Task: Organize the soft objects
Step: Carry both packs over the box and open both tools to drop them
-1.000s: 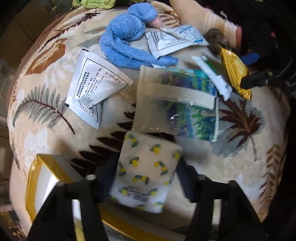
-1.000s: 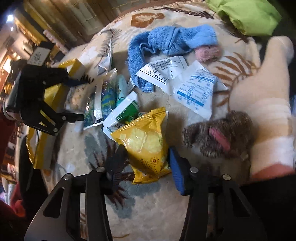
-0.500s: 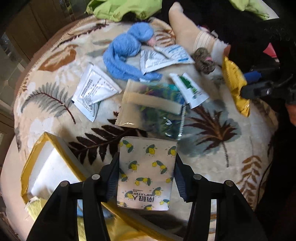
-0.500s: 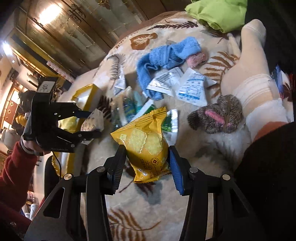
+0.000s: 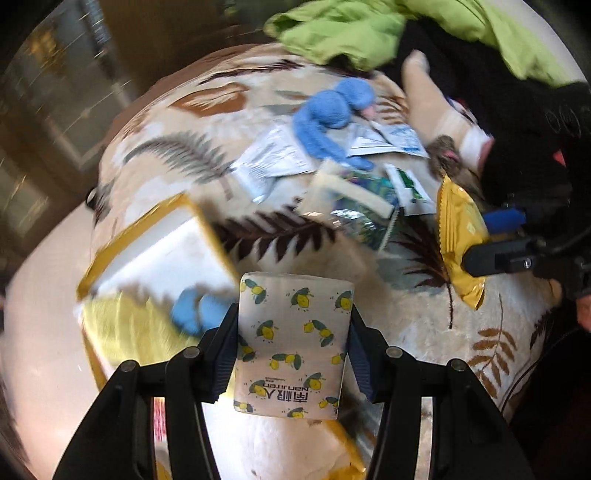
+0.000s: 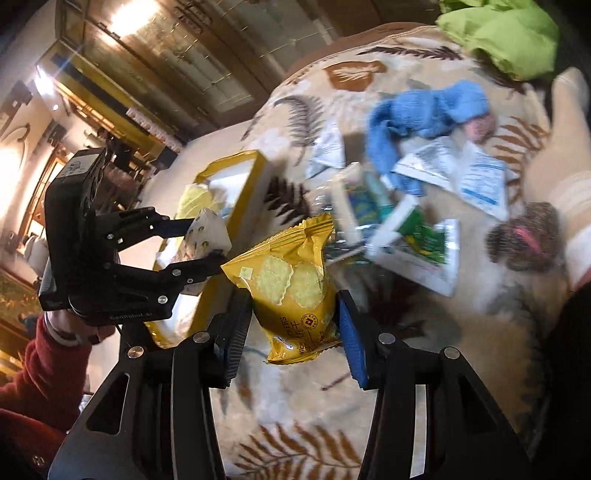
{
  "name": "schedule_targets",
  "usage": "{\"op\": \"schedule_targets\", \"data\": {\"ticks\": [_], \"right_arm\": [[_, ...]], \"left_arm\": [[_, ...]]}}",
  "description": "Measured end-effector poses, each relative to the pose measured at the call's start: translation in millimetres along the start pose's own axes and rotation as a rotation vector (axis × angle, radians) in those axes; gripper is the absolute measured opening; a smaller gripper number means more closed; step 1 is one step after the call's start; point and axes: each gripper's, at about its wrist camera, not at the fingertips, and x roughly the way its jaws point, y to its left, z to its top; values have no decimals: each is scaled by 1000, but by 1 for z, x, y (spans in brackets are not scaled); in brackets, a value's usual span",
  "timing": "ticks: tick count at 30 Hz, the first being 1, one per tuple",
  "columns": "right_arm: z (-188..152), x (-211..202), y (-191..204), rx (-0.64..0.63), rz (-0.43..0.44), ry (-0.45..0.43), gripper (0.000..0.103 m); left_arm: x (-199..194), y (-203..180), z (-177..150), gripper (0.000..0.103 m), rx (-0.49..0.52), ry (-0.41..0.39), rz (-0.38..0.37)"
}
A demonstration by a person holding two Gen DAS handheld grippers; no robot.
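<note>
My left gripper (image 5: pixel 293 350) is shut on a white tissue pack with lemon prints (image 5: pixel 293 343) and holds it in the air beside a yellow-rimmed box (image 5: pixel 155 254); gripper and pack also show in the right wrist view (image 6: pixel 207 240). My right gripper (image 6: pixel 291 325) is shut on a yellow cracker packet (image 6: pixel 295 288), lifted above the blanket; the packet also shows in the left wrist view (image 5: pixel 458 236). On the leaf-print blanket (image 6: pixel 424 350) lie a blue sock (image 6: pixel 417 114), white sachets (image 6: pixel 480 181), a green-and-white packet (image 6: pixel 417 240) and a brown fuzzy sock (image 6: pixel 524 236).
The yellow-rimmed box (image 6: pixel 236 177) sits at the blanket's left edge with yellow and blue soft things inside (image 5: pixel 195 310). A green cloth (image 6: pixel 506 33) lies at the far end. A person's socked foot (image 6: pixel 569 155) rests on the right.
Both grippers have lifted and swung left toward the box, each carrying its item. The tissue pack now hangs next to the box rim and the cracker packet is off the blanket.
</note>
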Motion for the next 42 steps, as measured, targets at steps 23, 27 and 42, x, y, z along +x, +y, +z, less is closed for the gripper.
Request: {"op": "schedule_targets", "data": {"ticks": [23,27,42], "right_arm": [[74,142,112,-52,46,85,46],[79,159,120,-76,3,94,46],[88,144,117,-35,20,-4,46]], "left_arm": [[10,92,-84,54,-480,27,147],[14,92,-84,54,-500,5,181],[-19,94,-82,74,-589,-117,216]]}}
